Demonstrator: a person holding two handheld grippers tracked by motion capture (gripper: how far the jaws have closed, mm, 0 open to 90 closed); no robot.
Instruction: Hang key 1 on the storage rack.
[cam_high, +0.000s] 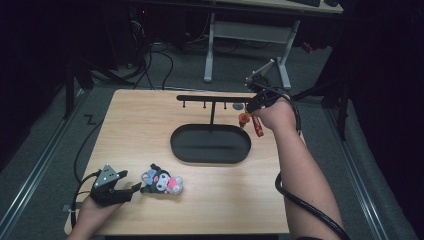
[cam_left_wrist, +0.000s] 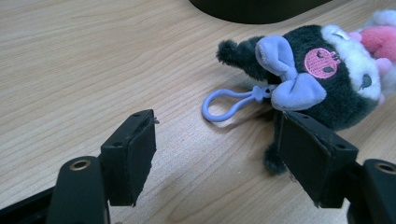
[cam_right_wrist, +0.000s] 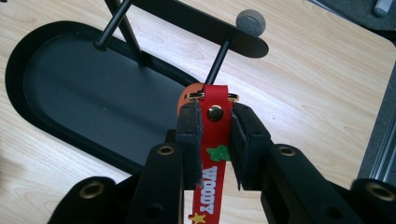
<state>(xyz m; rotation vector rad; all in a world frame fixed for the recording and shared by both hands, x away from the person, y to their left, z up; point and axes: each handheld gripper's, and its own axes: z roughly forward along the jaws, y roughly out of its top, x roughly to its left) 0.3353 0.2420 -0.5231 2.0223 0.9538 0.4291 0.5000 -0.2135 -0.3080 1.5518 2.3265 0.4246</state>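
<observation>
Now your right gripper (cam_right_wrist: 215, 140) clamps the red strap (cam_right_wrist: 211, 177) between its pads, just beside the rack peg (cam_right_wrist: 218, 63).

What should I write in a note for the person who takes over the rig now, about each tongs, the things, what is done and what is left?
Right tongs: shut on the red strap, held up beside the rack's right end, close to the end peg. Strap not hung yet.
Left tongs: open, low over the table, aimed at the plush toy. One pad sits right by the toy; no grip.
Toy lies on the table near the tray, with its purple clip loop flat on the wood.
Done: strap picked up and brought to the rack.
Left, probably: hang the strap, then pick up the toy and hang it too.
</observation>
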